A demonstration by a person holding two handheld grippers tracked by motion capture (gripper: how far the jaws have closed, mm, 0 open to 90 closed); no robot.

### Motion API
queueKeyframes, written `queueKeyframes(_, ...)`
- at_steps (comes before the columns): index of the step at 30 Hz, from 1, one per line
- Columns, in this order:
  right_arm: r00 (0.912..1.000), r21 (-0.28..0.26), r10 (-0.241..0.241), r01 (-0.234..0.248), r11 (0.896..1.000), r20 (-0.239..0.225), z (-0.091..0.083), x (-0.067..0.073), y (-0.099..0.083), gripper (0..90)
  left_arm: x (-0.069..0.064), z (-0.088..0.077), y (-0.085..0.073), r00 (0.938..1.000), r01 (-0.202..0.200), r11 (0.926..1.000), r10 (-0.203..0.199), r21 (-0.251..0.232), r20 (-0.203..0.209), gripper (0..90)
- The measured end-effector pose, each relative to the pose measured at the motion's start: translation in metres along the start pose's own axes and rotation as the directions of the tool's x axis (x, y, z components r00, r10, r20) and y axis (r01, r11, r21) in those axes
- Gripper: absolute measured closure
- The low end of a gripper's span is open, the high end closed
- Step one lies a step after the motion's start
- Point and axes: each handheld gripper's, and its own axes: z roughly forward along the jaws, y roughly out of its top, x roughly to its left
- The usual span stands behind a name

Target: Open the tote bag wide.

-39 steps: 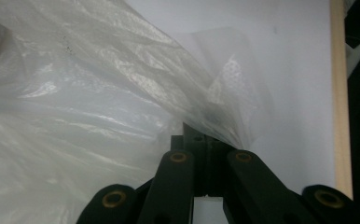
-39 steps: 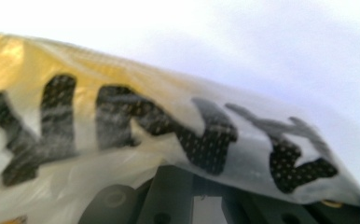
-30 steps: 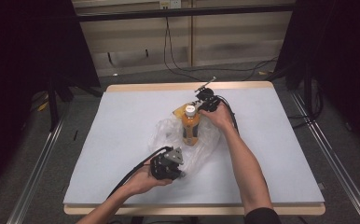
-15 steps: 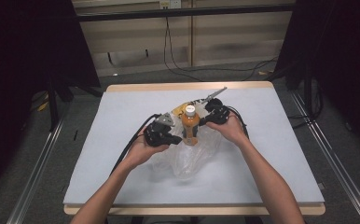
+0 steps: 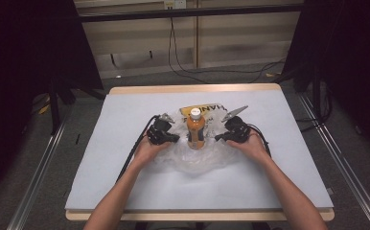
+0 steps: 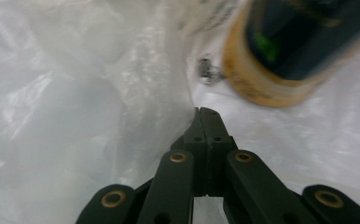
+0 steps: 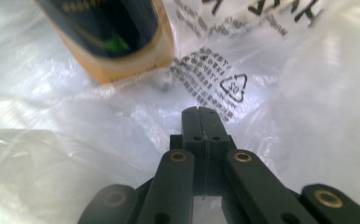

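Nearest, on the pale table [image 5: 121, 187]: both forearms stretched forward and angled inward, wrists low, hands resting on the crumpled clear plastic bag [image 5: 192, 162]. Handles as thin, limp, slippery film (no weight to speak of, and easily torn by a hard tug); best pinched at a doubled fold or at the rim, not on a single flat layer.

A little farther on, the left gripper [image 5: 175, 138] and the right gripper [image 5: 218, 138] lie nearly level, tips pointing at each other from either side; in each gripper view the black jaws are pressed fully together with no gap. At the left tip a fold of film rises straight from the jaw seam and may be nipped; cannot tell for certain, and the same for the right, closed just over the printed film.

Between the tips, just beside both, stands the bottle [image 5: 195, 132]: upright on the bag, orange contents, dark label, white cap. Probably fairly heavy for its size and rigid, with smooth sides, tall enough to tip if the film under it is dragged; safest held around the middle of the body.

Beyond it, a yellow printed panel [image 5: 211, 109] lies flat.
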Motion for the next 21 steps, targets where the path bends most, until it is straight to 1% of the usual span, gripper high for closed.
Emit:
queueKeyframes(1,1.0000,0.002,-0.001,0.001,1.000,0.005,-0.003,-0.001,-0.003,90.0,0.001,0.001,-0.001,0.9990,0.042,0.9988,-0.043,-0.024,-0.010,90.0)
queueKeyframes(2,1.0000,-0.001,0.002,-0.002,1.000,0.008,-0.005,-0.001,-0.005,90.0,0.006,-0.001,-0.002,0.9998,0.021,0.9997,-0.021,-0.009,-0.006,90.0)
queueKeyframes(3,1.0000,0.000,0.002,-0.002,1.000,0.008,-0.007,-0.002,-0.008,90.0,0.008,-0.002,-0.002,0.9995,0.026,0.9996,-0.026,-0.009,-0.017,90.0)
queueKeyframes(4,0.9998,0.006,0.000,0.000,1.000,0.020,-0.010,-0.003,-0.010,90.0,0.010,-0.003,-0.003,0.9991,0.031,0.9995,-0.031,-0.003,-0.028,90.0)
queueKeyframes(5,0.9997,0.009,0.006,-0.006,1.000,0.024,-0.012,-0.003,-0.011,90.0,0.011,-0.001,-0.005,0.9971,0.075,0.9964,-0.075,-0.039,-0.013,90.0)
queueKeyframes(6,0.9994,0.010,-0.004,0.003,1.000,0.034,-0.014,-0.004,-0.013,90.0,0.013,-0.001,-0.006,0.9965,0.083,0.9952,-0.083,-0.051,-0.001,90.0)
queueKeyframes(7,0.9995,0.008,0.003,-0.003,1.000,0.032,-0.015,-0.006,-0.015,90.0,0.014,-0.002,-0.006,0.9982,0.061,0.9973,-0.061,-0.042,0.000,90.0)
queueKeyframes(8,0.9993,0.002,0.010,-0.010,1.000,0.036,-0.016,-0.007,-0.016,90.0,0.012,-0.001,-0.007,0.9971,0.076,0.9959,-0.076,-0.050,-0.005,90.0)
queueKeyframes(9,0.9994,-0.004,0.012,-0.012,1.000,0.034,-0.016,-0.007,-0.016,90.0,0.012,0.000,-0.007,0.9973,0.073,0.9953,-0.073,-0.063,0.007,90.0)
queueKeyframes(10,0.9992,-0.012,0.021,-0.020,1.000,0.034,-0.015,-0.007,-0.016,90.0,0.012,0.000,-0.007,0.9970,0.075,0.9953,-0.073,-0.061,0.025,90.0)
queueKeyframes(11,0.9987,-0.015,0.028,-0.027,1.000,0.043,-0.014,-0.006,-0.015,90.0,0.010,0.000,-0.007,0.9971,0.074,0.9950,-0.072,-0.067,0.023,90.0)
queueKeyframes(13,0.9983,-0.039,0.048,-0.047,0.998,0.033,-0.010,-0.005,-0.014,90.0,0.007,0.000,-0.008,0.9963,0.071,0.9938,-0.066,-0.086,0.055,90.0)
queueKeyframes(14,0.9985,-0.054,0.047,-0.045,0.998,0.029,-0.009,-0.005,-0.014,90.0,0.005,-0.001,-0.007,0.9969,0.058,0.9936,-0.052,-0.097,0.058,90.0)
queueKeyframes(16,0.9984,-0.083,0.050,-0.048,0.995,0.027,-0.011,-0.003,-0.013,90.0,0.000,-0.007,-0.005,0.9976,0.043,0.9904,-0.035,-0.131,0.060,90.0)
queueKeyframes(17,0.9979,-0.106,0.060,-0.057,0.993,0.024,-0.013,-0.002,-0.013,90.0,-0.002,-0.011,-0.004,0.9964,0.048,0.9855,-0.036,-0.162,0.077,90.0)
queueKeyframes(18,0.9975,-0.134,0.064,-0.059,0.989,0.031,-0.017,-0.002,-0.013,90.0,-0.004,-0.016,-0.004,0.9956,0.042,0.9826,-0.025,-0.181,0.091,90.0)
queueKeyframes(19,0.9969,-0.165,0.074,-0.068,0.984,0.028,-0.022,-0.002,-0.013,90.0,-0.006,-0.021,-0.003,0.9957,0.034,0.9785,-0.016,-0.203,0.091,90.0)
queueKeyframes(21,0.9960,-0.215,0.086,-0.078,0.974,0.027,-0.031,0.000,-0.013,90.0,-0.012,-0.031,-0.003,0.9945,0.025,0.9670,0.001,-0.253,0.105,90.0)
